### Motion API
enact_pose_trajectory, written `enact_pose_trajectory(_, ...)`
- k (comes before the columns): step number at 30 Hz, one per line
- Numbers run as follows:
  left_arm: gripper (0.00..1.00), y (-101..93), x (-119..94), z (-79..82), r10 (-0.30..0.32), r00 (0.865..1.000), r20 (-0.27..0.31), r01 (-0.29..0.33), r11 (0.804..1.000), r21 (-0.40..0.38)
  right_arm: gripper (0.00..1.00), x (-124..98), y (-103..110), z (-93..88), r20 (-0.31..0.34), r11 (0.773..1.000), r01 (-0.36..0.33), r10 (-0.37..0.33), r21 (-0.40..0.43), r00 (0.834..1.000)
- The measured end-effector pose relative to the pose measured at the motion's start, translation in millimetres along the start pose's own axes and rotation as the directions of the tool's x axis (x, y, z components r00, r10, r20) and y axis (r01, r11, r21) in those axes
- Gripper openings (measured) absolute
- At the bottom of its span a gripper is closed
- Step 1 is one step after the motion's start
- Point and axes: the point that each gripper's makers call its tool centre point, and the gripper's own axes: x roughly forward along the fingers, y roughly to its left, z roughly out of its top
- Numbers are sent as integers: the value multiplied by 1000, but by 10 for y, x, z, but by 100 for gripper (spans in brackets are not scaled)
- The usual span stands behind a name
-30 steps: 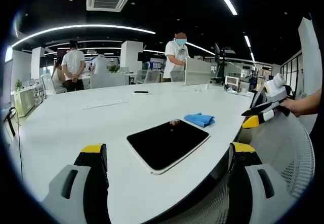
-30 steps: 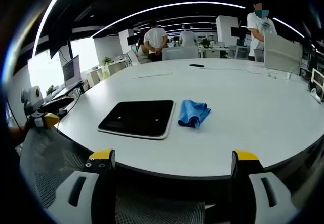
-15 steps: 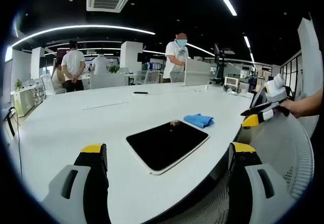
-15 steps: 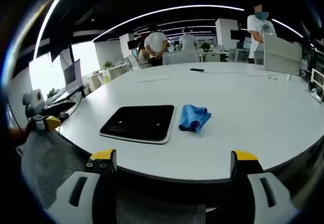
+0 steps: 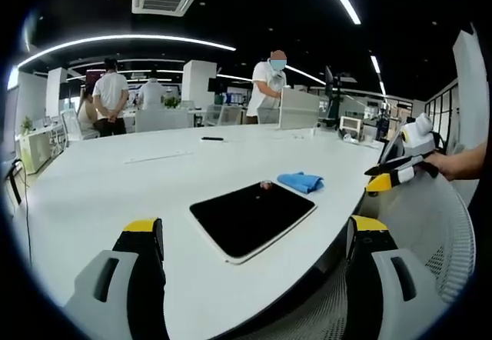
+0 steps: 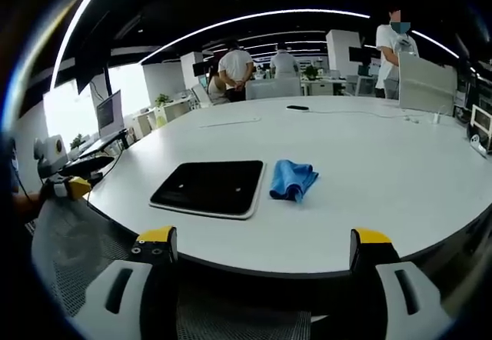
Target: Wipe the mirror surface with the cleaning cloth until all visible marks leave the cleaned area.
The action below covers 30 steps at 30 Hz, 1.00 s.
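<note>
Left gripper view: left gripper (image 5: pixel 254 240) jaws spread wide, nothing between them, held off the near edge of the white table (image 5: pixel 115 178). Mirror (image 5: pixel 253 217), a dark slab with a pale rim, lies flat on the table just ahead, between the two jaw tips, at about 12 o'clock from them. A small mark shows at its far edge. Blue cleaning cloth (image 5: pixel 301 181) is crumpled on the table just beyond the mirror's far corner, at about 1 o'clock, apart from the jaws.

Right gripper view: right gripper (image 6: pixel 265 240) jaws also wide apart and empty, short of the table edge. Mirror (image 6: pixel 210 188) at about 11 o'clock from the jaws; cloth (image 6: pixel 292 179) beside its right edge, at about 12 o'clock. Neither touched.

Each gripper appears at the edge of the other's view, hand-held, off the table.
</note>
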Motion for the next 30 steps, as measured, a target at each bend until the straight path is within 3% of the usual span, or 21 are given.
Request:
enact_pose_trajectory(4, 99, 22, -5, 66, 12, 999, 38, -12, 1000, 6, 92, 12, 18, -6, -9, 1000, -9, 9, -11, 1000)
enact_pose_trajectory(18, 99, 6, 10, 37, 1, 1000, 18, -1, 1000, 2, 91, 23, -47, 1, 5, 1000, -4, 4, 17, 1000)
enact_pose_trajectory(22, 99, 17, 10, 32, 9, 1000, 14, -9, 1000, 1, 83, 18, -68, -20, -10, 1000, 2, -2, 15, 1000)
enact_pose_trajectory(30, 99, 16, 8, 46, 7, 1000, 21, -7, 1000, 0, 85, 30, -116, -16, -2, 1000, 1, -1, 18, 1000)
